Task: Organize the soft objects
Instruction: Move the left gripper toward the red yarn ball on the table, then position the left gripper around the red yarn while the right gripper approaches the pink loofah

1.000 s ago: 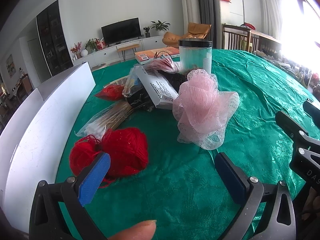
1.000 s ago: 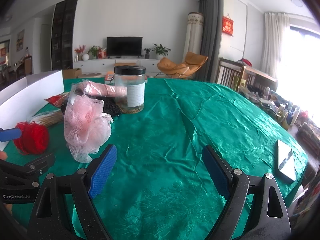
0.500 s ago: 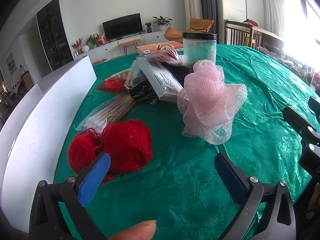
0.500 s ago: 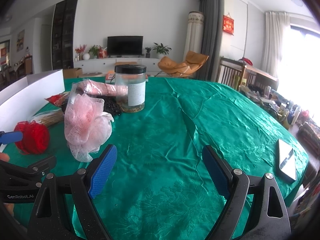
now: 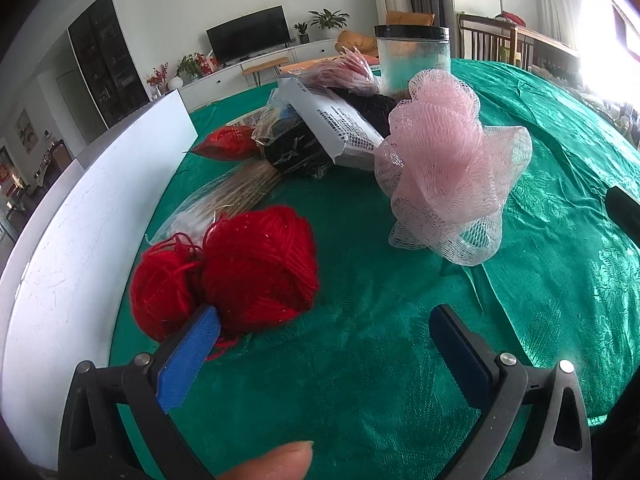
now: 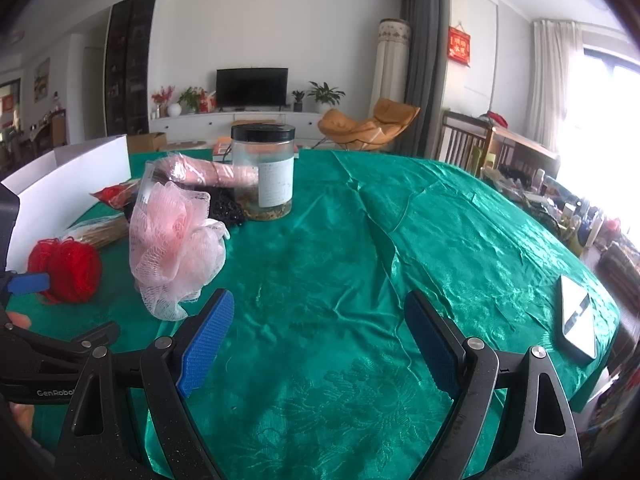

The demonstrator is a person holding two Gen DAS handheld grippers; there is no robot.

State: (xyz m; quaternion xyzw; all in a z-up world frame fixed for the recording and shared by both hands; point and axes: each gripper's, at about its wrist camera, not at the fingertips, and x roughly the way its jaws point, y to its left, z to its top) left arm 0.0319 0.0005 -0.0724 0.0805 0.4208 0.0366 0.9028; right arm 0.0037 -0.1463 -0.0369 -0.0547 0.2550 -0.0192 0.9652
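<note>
Yarn (image 5: 240, 268), red and balled just beside the white box (image 5: 80, 216), now looms nearer the left gripper (image 5: 320, 340), whose spread jaws have advanced toward it, likely the first pick; right gripper (image 6: 316, 344) idles agape.

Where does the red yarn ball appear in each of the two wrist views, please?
Left wrist: red yarn ball lower left of centre, just beyond the left gripper.
Right wrist: far left edge, mid-height.
Shared landmark: the pink mesh bath pouf, right of the yarn in both.
</note>
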